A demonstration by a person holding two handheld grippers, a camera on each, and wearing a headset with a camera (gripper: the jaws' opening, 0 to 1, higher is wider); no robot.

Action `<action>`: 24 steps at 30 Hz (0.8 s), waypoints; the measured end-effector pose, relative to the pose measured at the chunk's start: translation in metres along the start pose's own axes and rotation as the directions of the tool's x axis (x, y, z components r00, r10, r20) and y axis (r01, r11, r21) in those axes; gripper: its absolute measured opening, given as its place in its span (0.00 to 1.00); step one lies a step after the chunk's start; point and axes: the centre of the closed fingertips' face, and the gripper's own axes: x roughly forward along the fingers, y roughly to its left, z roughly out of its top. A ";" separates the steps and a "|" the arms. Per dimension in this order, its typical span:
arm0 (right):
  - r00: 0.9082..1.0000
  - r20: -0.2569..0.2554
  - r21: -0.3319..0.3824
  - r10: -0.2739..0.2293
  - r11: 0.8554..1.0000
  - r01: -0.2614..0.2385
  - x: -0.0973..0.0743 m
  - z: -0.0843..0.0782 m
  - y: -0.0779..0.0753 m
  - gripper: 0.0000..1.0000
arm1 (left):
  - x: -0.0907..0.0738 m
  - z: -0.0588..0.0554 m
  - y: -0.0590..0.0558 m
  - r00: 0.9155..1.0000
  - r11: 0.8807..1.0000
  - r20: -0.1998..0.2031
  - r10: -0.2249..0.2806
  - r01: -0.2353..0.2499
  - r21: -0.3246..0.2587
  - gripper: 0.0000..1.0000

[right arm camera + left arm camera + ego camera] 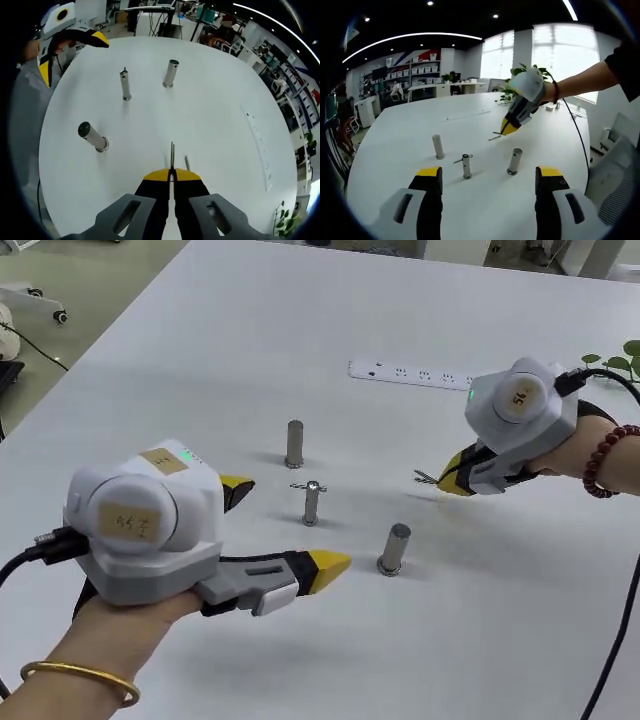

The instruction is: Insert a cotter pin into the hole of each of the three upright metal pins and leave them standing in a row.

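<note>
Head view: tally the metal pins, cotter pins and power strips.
Metal pins: 3
Cotter pins: 2, one already fitted, one in the right gripper
Power strip: 1
Total: 6

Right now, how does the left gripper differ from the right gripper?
The left gripper has its jaws wide open and holds nothing; the right gripper has its jaws shut on a cotter pin. In the head view the left gripper is left of the three pins, the right gripper right of them. Both have yellow jaw tips and hover over the white table.
</note>
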 end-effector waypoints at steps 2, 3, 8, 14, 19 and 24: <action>1.000 0.020 -0.012 -0.003 1.000 0.004 -0.006 0.007 0.004 0.00 | 0.001 0.003 -0.002 1.000 1.000 0.012 -0.003 0.004 -0.020 0.69; 1.000 0.030 -0.016 -0.005 1.000 0.006 -0.009 0.011 0.005 0.00 | 0.001 0.005 -0.002 1.000 1.000 0.018 -0.008 0.009 -0.023 0.67; 0.997 0.081 -0.054 -0.007 0.998 0.011 -0.013 0.025 0.008 0.00 | 0.003 0.008 -0.006 0.999 0.998 0.027 -0.028 0.029 -0.061 0.56; 0.990 0.139 -0.059 -0.019 0.998 0.027 -0.027 0.044 0.026 0.00 | 0.005 0.009 -0.013 0.998 0.993 0.019 -0.065 0.066 -0.096 0.48; 0.985 0.171 -0.081 -0.007 0.997 0.021 -0.039 0.056 0.047 0.00 | 0.007 0.012 -0.020 0.995 0.988 0.008 -0.096 0.096 -0.121 0.42; 0.982 0.188 -0.100 0.008 0.995 0.011 -0.042 0.060 0.057 0.00 | 0.010 0.015 -0.029 0.991 0.978 0.009 -0.135 0.134 -0.160 0.36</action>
